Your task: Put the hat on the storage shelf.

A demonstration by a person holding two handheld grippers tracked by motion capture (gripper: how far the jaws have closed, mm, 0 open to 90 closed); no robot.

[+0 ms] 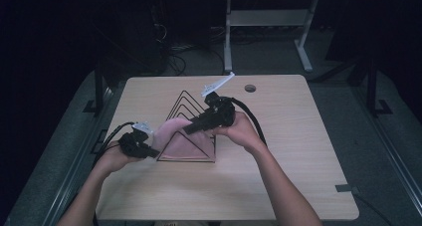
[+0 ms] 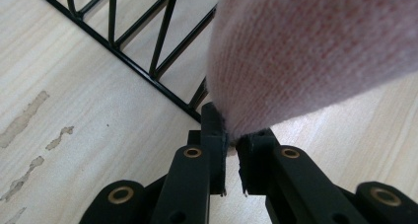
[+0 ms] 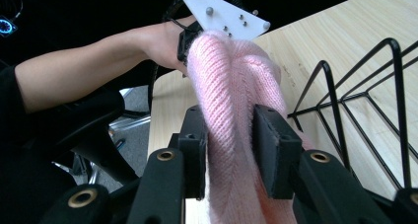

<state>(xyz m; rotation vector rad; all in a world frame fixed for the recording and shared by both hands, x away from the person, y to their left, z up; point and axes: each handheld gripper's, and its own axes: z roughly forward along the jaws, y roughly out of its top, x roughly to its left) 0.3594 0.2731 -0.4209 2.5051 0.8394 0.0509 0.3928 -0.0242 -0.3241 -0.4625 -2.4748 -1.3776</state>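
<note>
pink knit cloth (image 3: 231,100) | clamped between both tongs | over wire rack (image 1: 186,106)

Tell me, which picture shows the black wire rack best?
The high view: the whole wire rack stands on the table, triangles rising. The left gripper view catches just its bottom bars; the right gripper view, a few loops beside the pink cloth.

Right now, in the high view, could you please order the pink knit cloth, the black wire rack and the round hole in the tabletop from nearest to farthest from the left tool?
1. Pink knit cloth: gripped by the left tool, at its right.
2. Black wire rack: just beyond the cloth, mid-table.
3. Round hole: near the far edge, to the right.
</note>
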